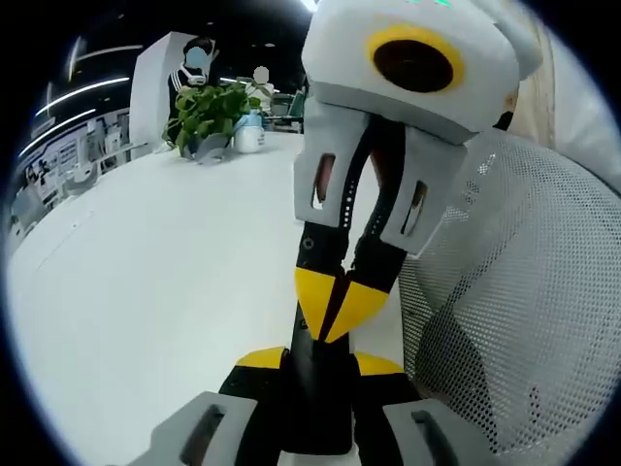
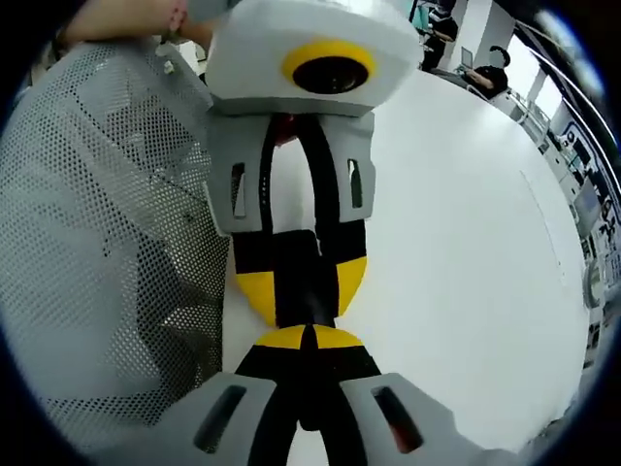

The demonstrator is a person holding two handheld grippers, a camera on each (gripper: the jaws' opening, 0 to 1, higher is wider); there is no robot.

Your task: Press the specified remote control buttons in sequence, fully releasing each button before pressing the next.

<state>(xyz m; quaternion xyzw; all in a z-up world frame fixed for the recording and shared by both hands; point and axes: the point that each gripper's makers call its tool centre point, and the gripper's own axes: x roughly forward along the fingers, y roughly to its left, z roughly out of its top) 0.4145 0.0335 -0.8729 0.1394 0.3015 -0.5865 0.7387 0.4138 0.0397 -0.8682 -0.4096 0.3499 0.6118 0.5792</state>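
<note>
Smooth matt white table (image 1: 146, 291), perforated grey-white mesh chair back (image 1: 524, 320) at 4 o'clock, slim glossy black remote (image 1: 325, 388), grippers' yellow-tipped matt grey plastic shells, leafy plant (image 1: 206, 112) at 11 o'clock

The remote control (image 1: 315, 393) is largely hidden: in the left gripper view only a dark strip shows between the left gripper (image 1: 320, 361) tips and the right gripper (image 1: 337, 309), with no buttons legible. In the right gripper view its body (image 2: 303, 282) is covered by both sets of jaws. The mesh chair back (image 2: 107, 252) is cut off by the edge. Far figures (image 1: 199, 68) are too small to tell.
</note>
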